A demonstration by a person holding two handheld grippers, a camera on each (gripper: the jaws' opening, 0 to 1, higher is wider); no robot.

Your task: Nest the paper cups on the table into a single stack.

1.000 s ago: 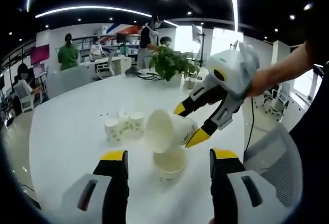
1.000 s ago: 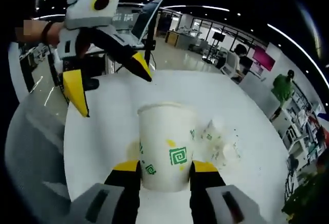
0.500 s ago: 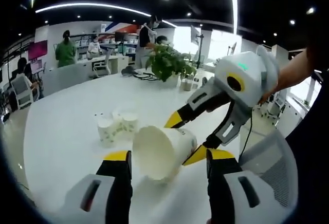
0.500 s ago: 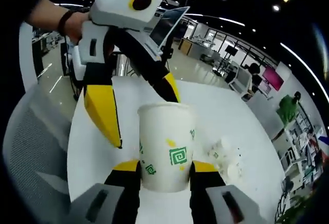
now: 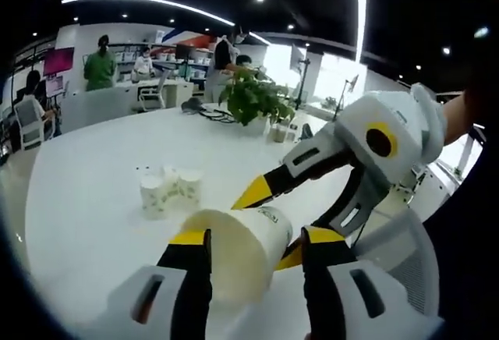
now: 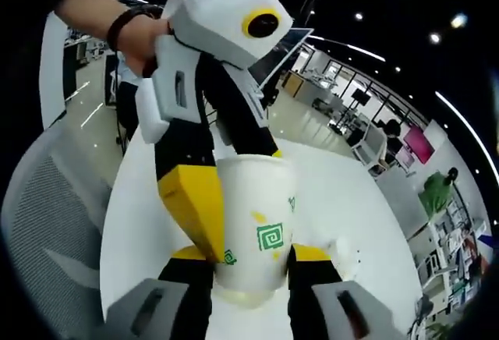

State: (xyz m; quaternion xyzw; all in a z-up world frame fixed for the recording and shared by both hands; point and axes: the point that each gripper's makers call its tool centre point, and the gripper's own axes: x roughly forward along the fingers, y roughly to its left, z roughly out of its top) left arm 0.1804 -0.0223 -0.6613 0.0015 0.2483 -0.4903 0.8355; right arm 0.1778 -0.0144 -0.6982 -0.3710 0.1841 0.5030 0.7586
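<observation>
Paper cup, white with a green square-spiral print [image 6: 256, 231], sits between the yellow-tipped jaws of the right gripper [image 6: 251, 256], which are closed on its lower wall; in the left gripper view the same cup [image 5: 234, 246] lies tilted, its open mouth turned toward the camera. The left gripper [image 5: 251, 248] has its two jaws on either side of this cup near the rim. They are close to the wall, but I cannot tell if they press it.

A second white paper cup [image 6: 238, 296] is partly visible under the held one, on the round white table [image 5: 93, 207]. Three more small white paper cups [image 5: 166, 190] stand together further away.

Such a cup is probably very light and thin, so it will dent easily under a strong squeeze and may slip. A soft hold on the wall below the rolled rim seems best, where the paper is stiffer.
</observation>
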